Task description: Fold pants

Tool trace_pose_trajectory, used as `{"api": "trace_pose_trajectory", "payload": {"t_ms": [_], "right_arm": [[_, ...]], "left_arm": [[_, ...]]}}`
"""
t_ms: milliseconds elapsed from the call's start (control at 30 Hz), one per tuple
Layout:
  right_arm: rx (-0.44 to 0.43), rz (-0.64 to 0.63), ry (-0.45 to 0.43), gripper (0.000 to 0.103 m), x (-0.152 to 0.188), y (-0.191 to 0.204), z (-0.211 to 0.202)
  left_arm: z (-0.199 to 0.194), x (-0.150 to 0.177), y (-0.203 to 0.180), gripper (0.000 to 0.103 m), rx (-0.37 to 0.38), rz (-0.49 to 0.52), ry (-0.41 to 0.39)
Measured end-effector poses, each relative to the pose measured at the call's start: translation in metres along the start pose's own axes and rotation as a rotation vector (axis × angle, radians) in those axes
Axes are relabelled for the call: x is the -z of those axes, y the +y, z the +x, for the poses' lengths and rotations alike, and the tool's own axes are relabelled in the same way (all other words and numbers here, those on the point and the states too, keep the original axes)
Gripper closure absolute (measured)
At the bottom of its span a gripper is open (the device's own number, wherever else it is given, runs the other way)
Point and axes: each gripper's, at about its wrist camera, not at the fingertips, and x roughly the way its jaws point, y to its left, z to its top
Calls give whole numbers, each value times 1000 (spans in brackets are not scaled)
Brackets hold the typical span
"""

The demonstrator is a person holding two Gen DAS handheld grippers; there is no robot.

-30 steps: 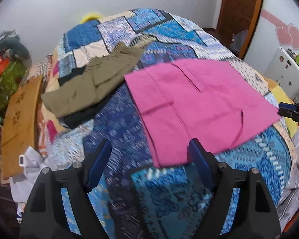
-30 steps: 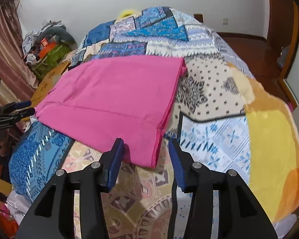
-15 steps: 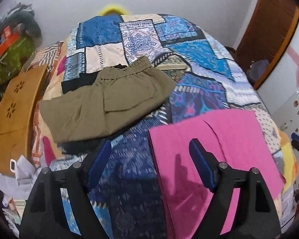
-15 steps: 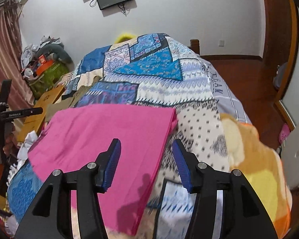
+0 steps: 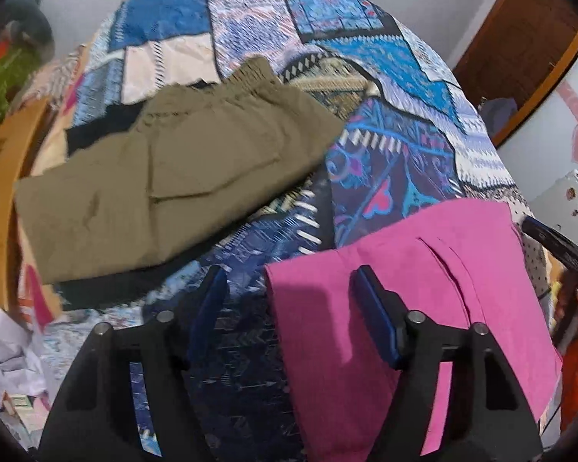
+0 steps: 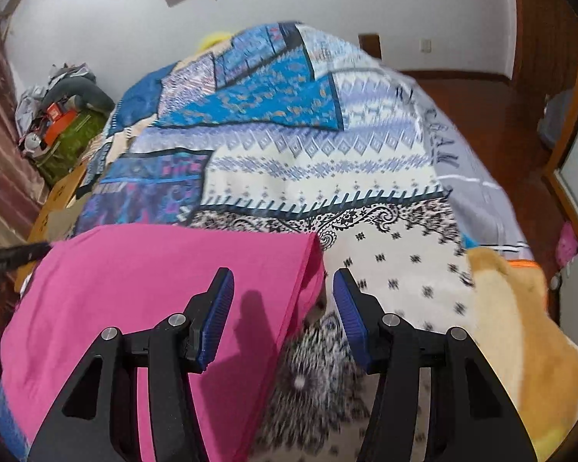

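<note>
Your left gripper (image 5: 289, 285) hovers with jaws apart, holding nothing; olive pants (image 5: 165, 181) lie at 11 o'clock. Folded pink pants (image 6: 146, 288) lie flat on the bed's patchwork quilt (image 6: 308, 169). Your right gripper (image 6: 283, 292) straddles their right edge, jaws apart.

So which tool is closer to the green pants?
Left. The left tool is open above the bedspread, with the green pants just ahead and to its left. The right tool is open over the pink pants' far edge.
</note>
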Motion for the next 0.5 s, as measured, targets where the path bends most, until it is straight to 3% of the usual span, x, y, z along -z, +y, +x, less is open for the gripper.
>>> {"api": "trace_pose_trajectory", "payload": {"t_ms": [133,200,267,333,500], "right_arm": [[-27,33,50,53,-8,-11,28],[-42,44,66,61,-9,-12,37],[-50,37,88,82,-9,-10,44],[-28,6,105,92,-7,-6,50],[26,-67,105,96,-1,1,54]], "left_arm": [[5,2,5,54,100,-62,26],[4,2,6,57,105,-72,22],[2,4,3,62,92,-56,4],[0,7,-1,63,63,-34,-17],[-1,16,-9,63,-36,-3,-59]]}}
